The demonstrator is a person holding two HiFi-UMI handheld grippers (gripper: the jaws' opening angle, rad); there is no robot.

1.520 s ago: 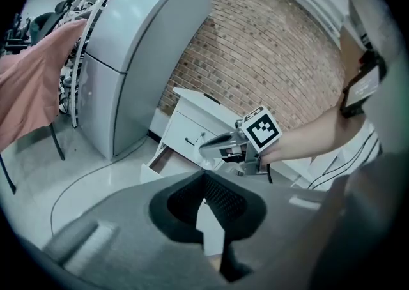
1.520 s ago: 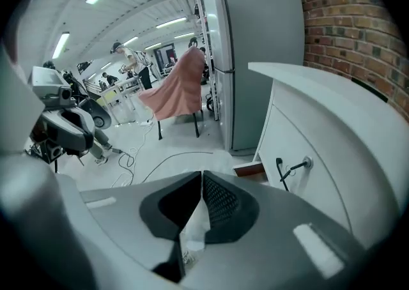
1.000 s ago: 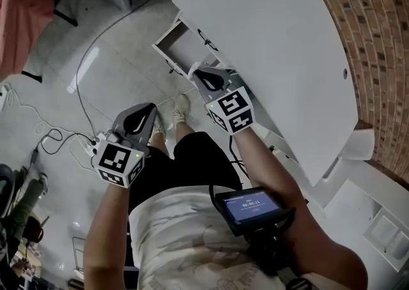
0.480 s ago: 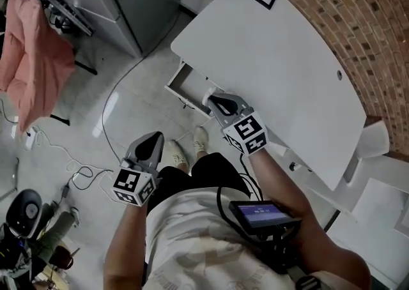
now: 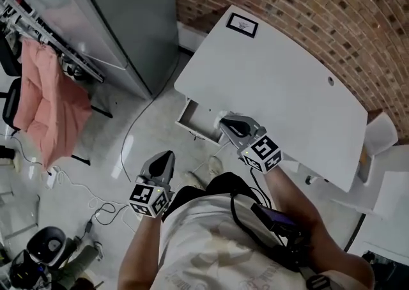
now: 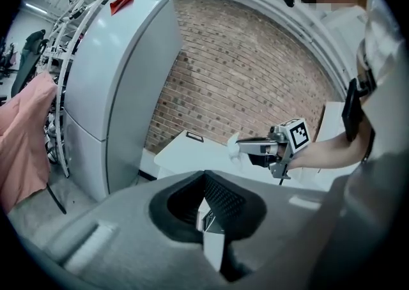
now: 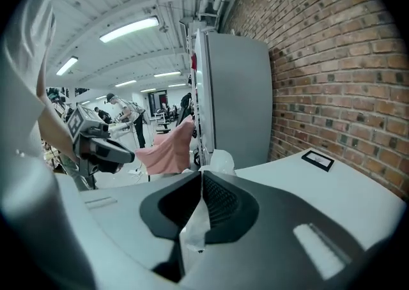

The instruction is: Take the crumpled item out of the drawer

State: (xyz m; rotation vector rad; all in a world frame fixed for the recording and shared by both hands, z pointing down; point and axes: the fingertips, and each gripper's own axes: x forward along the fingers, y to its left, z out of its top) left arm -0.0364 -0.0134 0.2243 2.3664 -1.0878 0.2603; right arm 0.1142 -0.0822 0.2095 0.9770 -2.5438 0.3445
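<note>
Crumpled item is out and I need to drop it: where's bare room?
The white desk top is bare from the black-framed card at its far corner to the small round hole. The open drawer looks empty too. Crowded: the floor with cables beside the left gripper.

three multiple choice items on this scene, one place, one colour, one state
1. The drawer under the white desk is: A shut; B open; C missing.
2. The crumpled item is: A in the drawer; B held by the right gripper; C on the desk.
3. The hanging cloth is: A pink; B blue; C green.
Key: 1 B, it stands pulled out; 2 B, the jaws pinch it; 3 A, plainly pink.
</note>
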